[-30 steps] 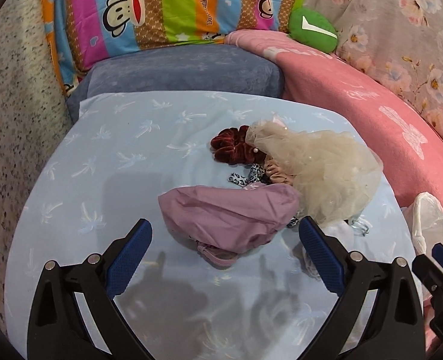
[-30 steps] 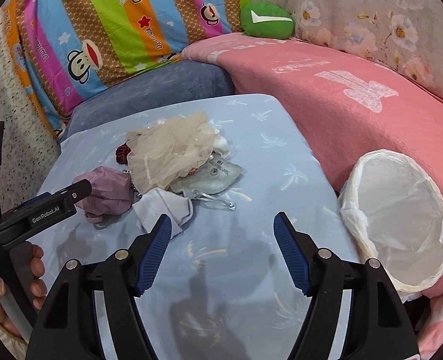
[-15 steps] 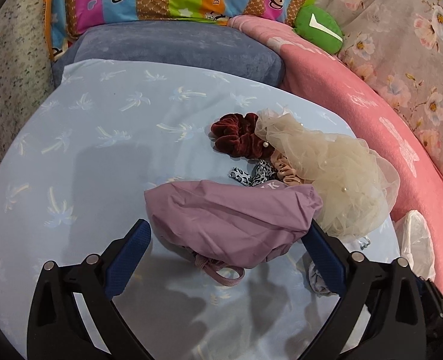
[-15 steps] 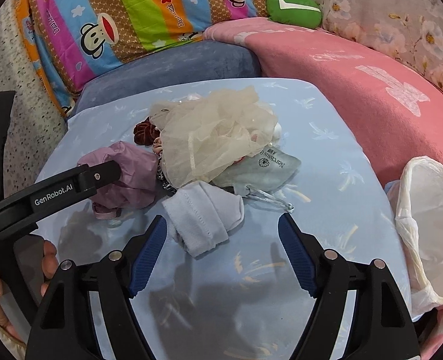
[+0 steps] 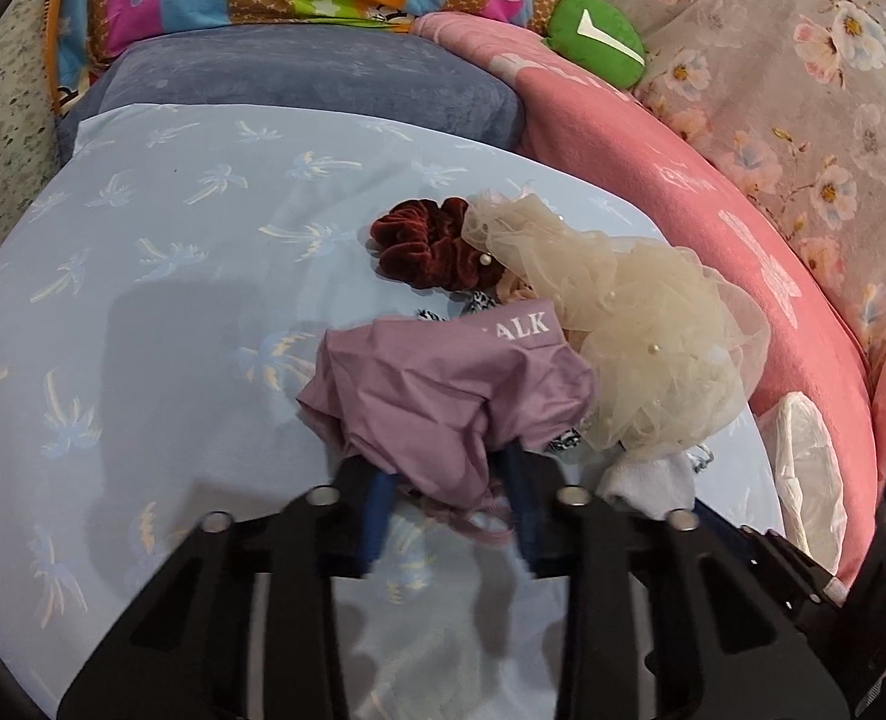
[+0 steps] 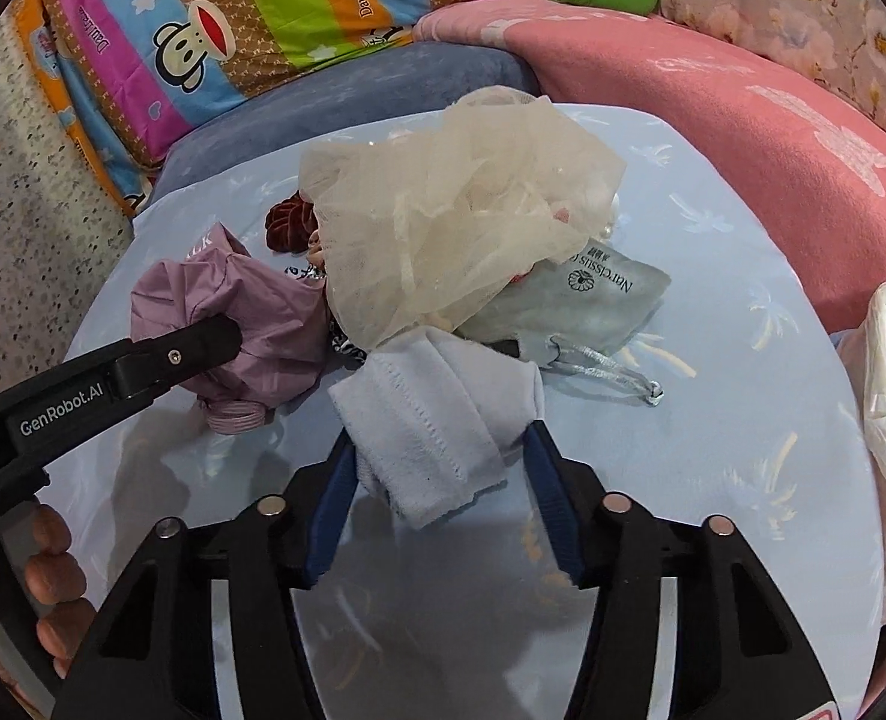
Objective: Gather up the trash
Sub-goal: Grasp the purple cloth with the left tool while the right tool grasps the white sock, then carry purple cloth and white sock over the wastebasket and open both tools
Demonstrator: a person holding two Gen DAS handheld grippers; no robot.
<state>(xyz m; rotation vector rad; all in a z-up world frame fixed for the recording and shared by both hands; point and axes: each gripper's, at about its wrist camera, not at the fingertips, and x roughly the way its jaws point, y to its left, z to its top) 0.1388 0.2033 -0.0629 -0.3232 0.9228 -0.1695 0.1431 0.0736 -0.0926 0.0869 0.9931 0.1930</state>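
Both fingers closing: left on upright mauve pouch [image 5: 443, 396], right around white sock [image 6: 437, 420].

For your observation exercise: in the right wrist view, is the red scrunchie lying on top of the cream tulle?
No, the red scrunchie lies partly under the cream tulle, which covers its right side.

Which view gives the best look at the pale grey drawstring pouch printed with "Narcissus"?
The right wrist view: the pale grey drawstring pouch lies in the open there, its lettering and flower logo readable, its cord trailing over the blue sheet, one end tucked under the cream tulle. In the left wrist view the tulle hides the pouch.
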